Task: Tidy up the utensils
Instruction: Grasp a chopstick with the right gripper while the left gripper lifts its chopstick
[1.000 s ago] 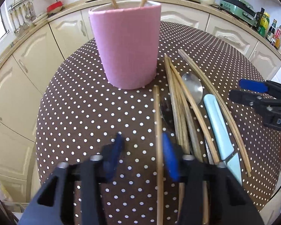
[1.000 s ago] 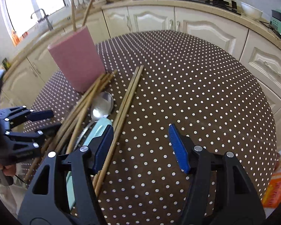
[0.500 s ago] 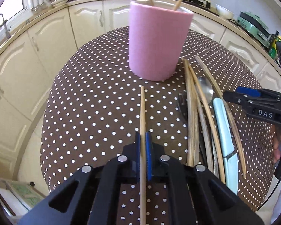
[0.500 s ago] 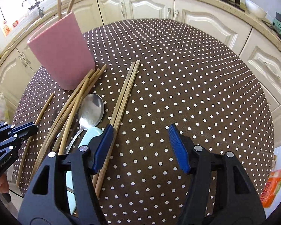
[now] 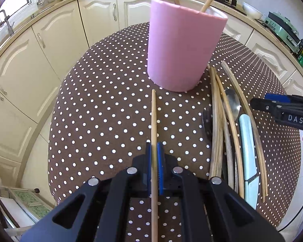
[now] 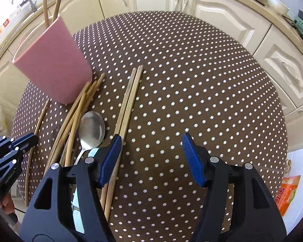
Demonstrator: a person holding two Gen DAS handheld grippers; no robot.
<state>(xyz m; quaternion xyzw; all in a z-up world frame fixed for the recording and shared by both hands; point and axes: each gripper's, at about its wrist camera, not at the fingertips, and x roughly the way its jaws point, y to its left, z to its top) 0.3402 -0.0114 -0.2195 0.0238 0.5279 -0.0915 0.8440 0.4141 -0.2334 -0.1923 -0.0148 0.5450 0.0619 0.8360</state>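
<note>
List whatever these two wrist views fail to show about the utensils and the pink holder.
- Left wrist view: the lower end of the chopstick clamped in the left gripper runs off the bottom edge.
- Both views: the inside of the pink holder is hidden by its own wall; only two sticks poke out.
- Right wrist view: the light blue handle is mostly covered by the right gripper.
- Left wrist view: a dark utensil lies under the chopstick pile, its type unclear.

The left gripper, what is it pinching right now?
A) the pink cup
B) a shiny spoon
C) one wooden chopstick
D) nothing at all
C: in the left wrist view the left gripper has its jaws shut on a single wooden chopstick that points toward the pink cup, while the spoon lies apart on the table.
</note>
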